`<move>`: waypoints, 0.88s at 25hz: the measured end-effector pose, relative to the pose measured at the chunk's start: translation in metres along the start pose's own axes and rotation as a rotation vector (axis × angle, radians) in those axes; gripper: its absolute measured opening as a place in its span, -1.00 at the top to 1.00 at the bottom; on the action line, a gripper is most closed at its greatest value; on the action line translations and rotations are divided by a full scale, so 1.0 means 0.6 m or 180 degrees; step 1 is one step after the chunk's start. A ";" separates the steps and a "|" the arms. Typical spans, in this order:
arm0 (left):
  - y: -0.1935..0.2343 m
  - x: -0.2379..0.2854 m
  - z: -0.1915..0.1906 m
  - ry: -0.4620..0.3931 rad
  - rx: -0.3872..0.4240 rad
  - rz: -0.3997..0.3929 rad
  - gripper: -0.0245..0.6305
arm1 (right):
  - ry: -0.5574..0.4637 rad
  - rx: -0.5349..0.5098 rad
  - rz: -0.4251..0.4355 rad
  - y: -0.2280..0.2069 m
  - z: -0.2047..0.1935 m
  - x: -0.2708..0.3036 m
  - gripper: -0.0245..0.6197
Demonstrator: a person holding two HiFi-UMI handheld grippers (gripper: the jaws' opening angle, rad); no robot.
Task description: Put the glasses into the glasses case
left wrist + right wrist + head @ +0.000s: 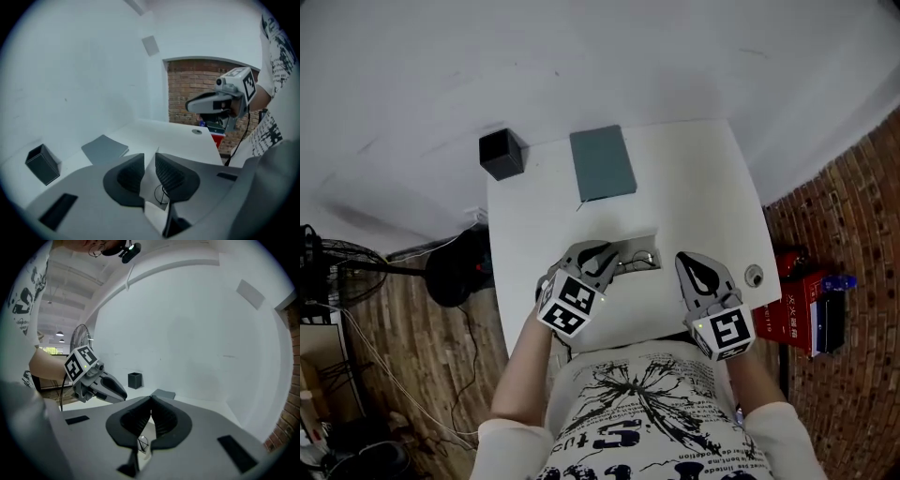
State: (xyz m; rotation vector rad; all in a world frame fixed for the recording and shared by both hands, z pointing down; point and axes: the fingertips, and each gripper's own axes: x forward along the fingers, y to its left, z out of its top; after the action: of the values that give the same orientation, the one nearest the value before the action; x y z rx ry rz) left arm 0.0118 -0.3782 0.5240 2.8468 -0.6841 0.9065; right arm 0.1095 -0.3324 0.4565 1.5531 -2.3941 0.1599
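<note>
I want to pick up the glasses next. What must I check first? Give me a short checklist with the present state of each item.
1. Glasses lie free on the white table, between the two claws: ok.
2. Left claw open for a grasp: ok, its jaws stand apart.
3. Right claw open: not ok, its jaws meet at the tips.
4. Grey glasses case open to receive the glasses: not ok, it appears to lie flat and shut.
5. Way from glasses to case free: ok, the black box stands off to the side.
6. Glasses temples folded: cannot tell.
</note>
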 end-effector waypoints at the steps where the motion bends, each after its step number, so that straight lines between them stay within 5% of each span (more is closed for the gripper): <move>1: 0.005 -0.015 0.009 -0.0088 -0.0053 0.0066 0.68 | -0.0024 -0.0021 0.0026 0.006 0.006 0.002 0.88; 10: 0.040 -0.150 0.065 -0.0684 -0.0361 0.0681 0.88 | -0.0292 -0.0105 0.0308 0.049 0.058 0.006 0.88; 22: 0.044 -0.269 0.077 -0.1238 -0.0653 0.1187 0.88 | -0.0460 -0.0204 0.0260 0.063 0.092 0.001 0.88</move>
State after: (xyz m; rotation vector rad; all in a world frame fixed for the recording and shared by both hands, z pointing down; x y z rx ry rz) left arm -0.0921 -0.3484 0.3930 2.7735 -1.2977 0.2764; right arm 0.0655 -0.3309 0.4065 1.4859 -2.5481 -0.0133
